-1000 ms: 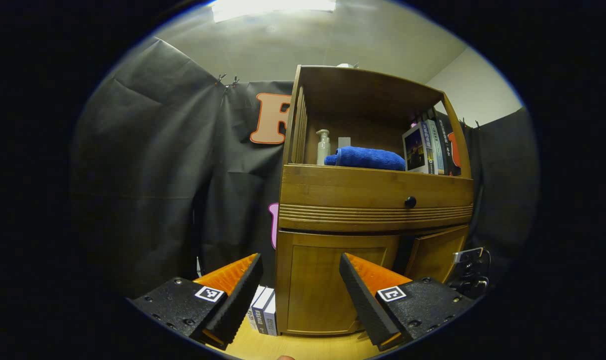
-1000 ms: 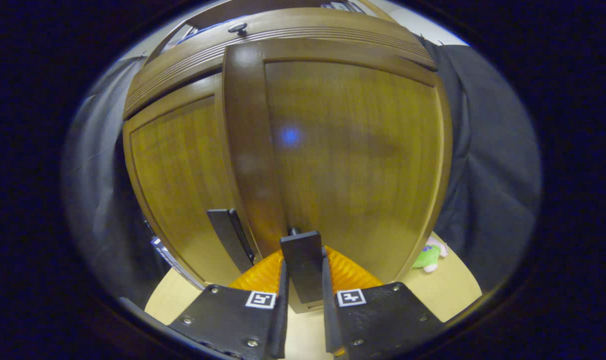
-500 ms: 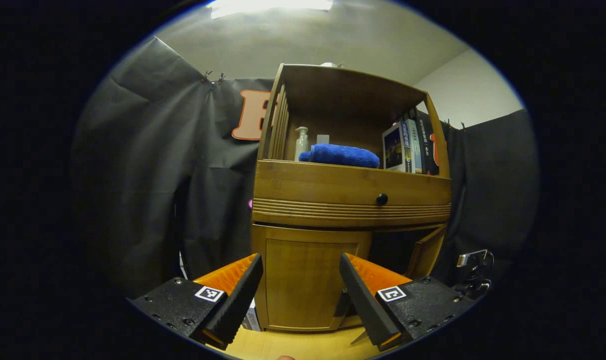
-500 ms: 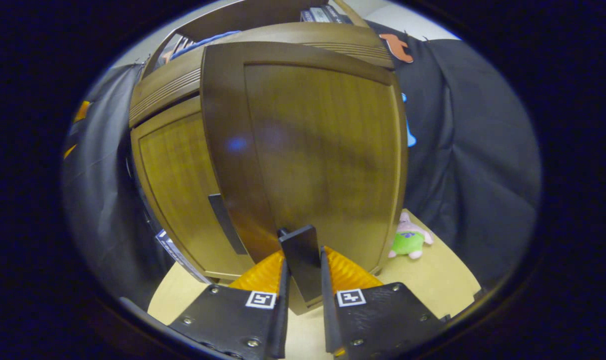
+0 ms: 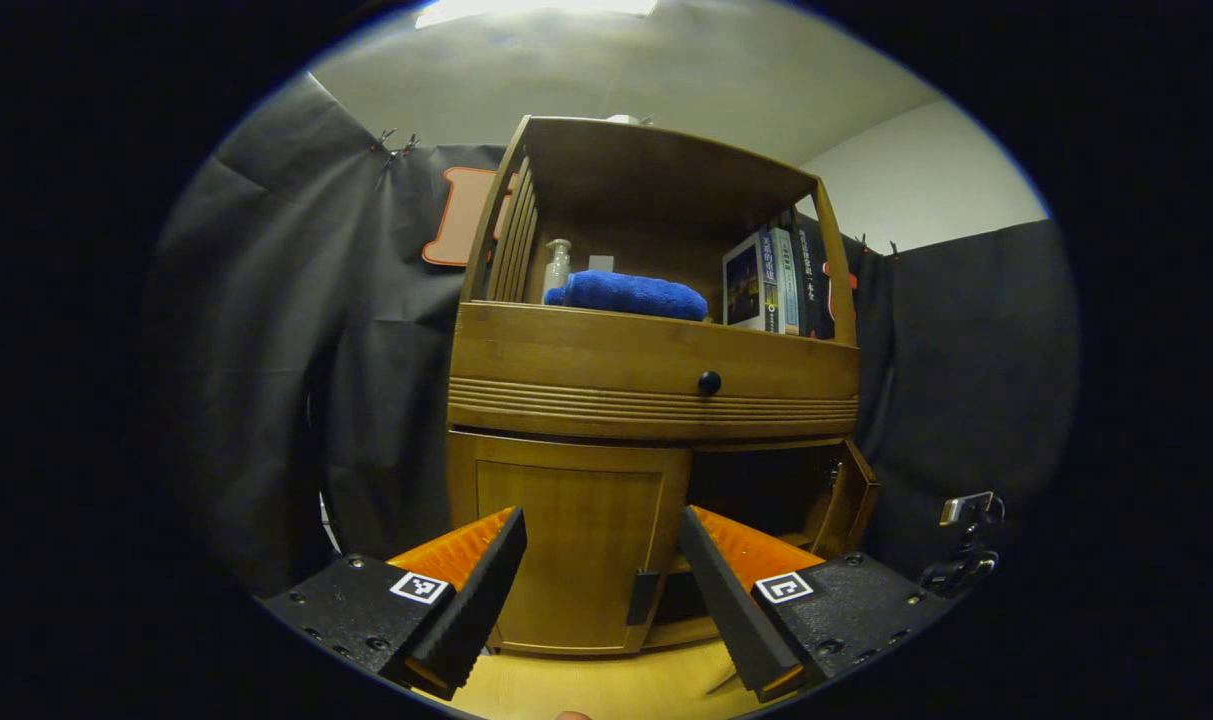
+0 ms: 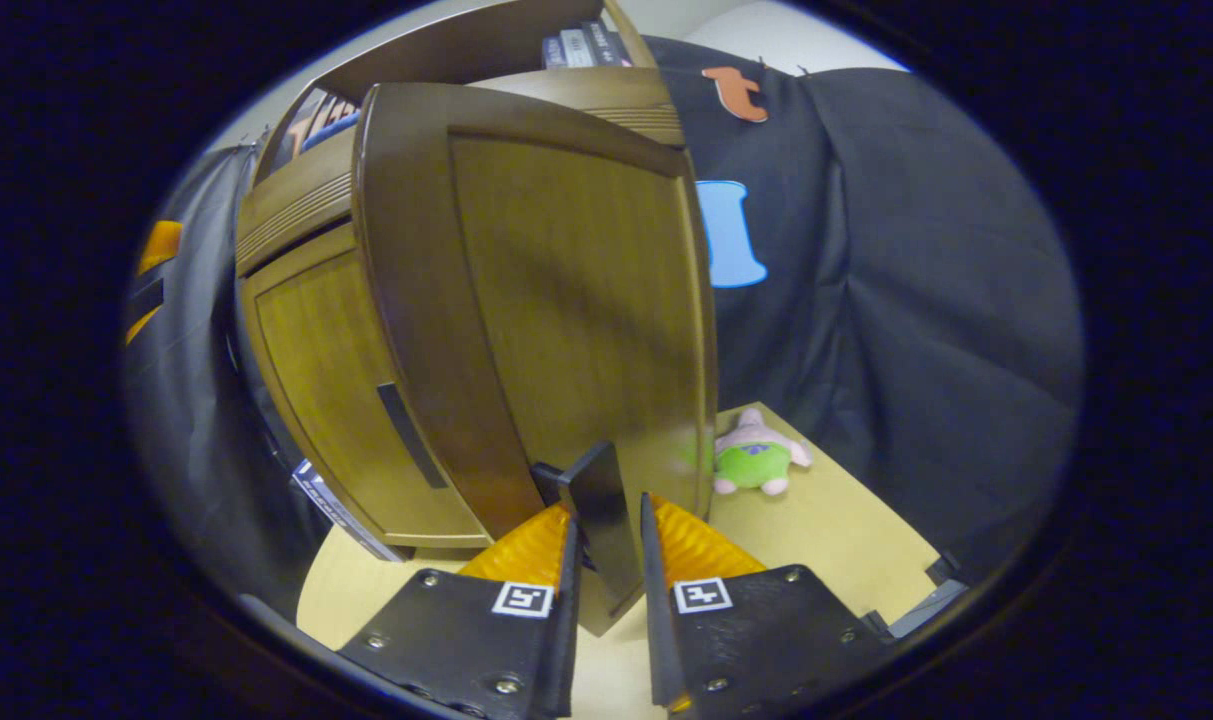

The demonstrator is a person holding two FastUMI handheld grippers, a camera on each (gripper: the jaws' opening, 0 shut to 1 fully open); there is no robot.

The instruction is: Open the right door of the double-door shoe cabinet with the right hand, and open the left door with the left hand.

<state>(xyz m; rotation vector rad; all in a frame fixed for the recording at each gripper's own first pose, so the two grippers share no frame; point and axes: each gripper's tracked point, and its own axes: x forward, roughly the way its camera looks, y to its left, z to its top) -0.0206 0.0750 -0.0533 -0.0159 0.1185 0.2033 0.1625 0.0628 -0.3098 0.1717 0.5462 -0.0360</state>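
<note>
The right gripper (image 6: 606, 555) has its fingers pinched on the dark flat handle (image 6: 598, 500) of the shoe cabinet's right door (image 6: 566, 300). That door now stands swung well out from the cabinet front, further than half a second ago, when it still covered more of the opening. Beyond its free edge a small green and pink plush toy (image 6: 761, 462) lies on the light wooden floor (image 6: 846, 520).

In the left gripper view, the left gripper (image 5: 601, 585) hangs with its fingers spread and nothing between them, facing the shoe cabinet (image 5: 656, 380). The left door (image 5: 566, 550) is closed, its dark handle (image 5: 643, 597) just ahead between the fingers and closer to centre than a second ago. The right half gapes dark. A blue towel (image 5: 631, 294) and books (image 5: 776, 280) sit on the upper shelf.

The right door looks essentially done; the left handle seems next.
</note>
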